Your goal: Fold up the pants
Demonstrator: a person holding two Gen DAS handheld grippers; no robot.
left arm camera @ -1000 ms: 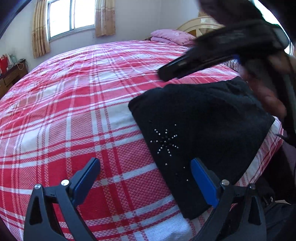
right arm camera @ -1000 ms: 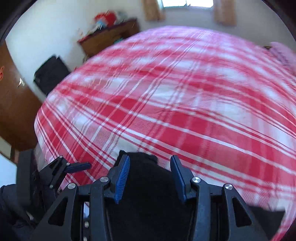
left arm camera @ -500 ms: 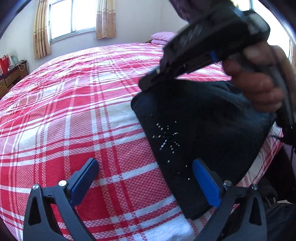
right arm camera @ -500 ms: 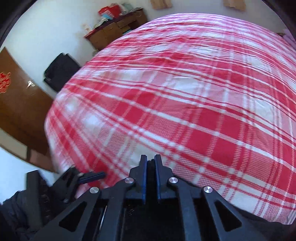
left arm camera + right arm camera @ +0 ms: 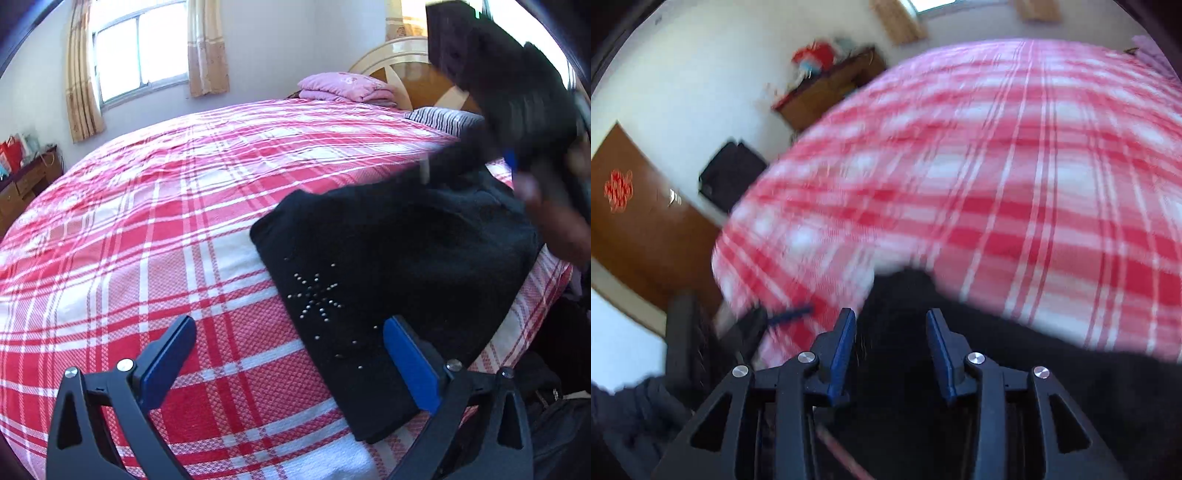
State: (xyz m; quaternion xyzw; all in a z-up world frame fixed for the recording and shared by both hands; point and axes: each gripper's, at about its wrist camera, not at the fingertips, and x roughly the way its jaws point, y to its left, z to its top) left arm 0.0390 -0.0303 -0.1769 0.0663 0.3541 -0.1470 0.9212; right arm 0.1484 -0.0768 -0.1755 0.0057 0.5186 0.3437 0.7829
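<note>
Over the pants — right gripper fingers just reopened, apart.

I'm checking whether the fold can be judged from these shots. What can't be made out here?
- Left wrist view: the far right part of the black pants is covered by the right gripper's blurred body and the hand holding it.
- Right wrist view: motion blur smears the plaid bedspread and the pants' edge, so whether the right gripper touches cloth is unclear.
- Neither view shows the pants whole; their near end is cut off.
</note>
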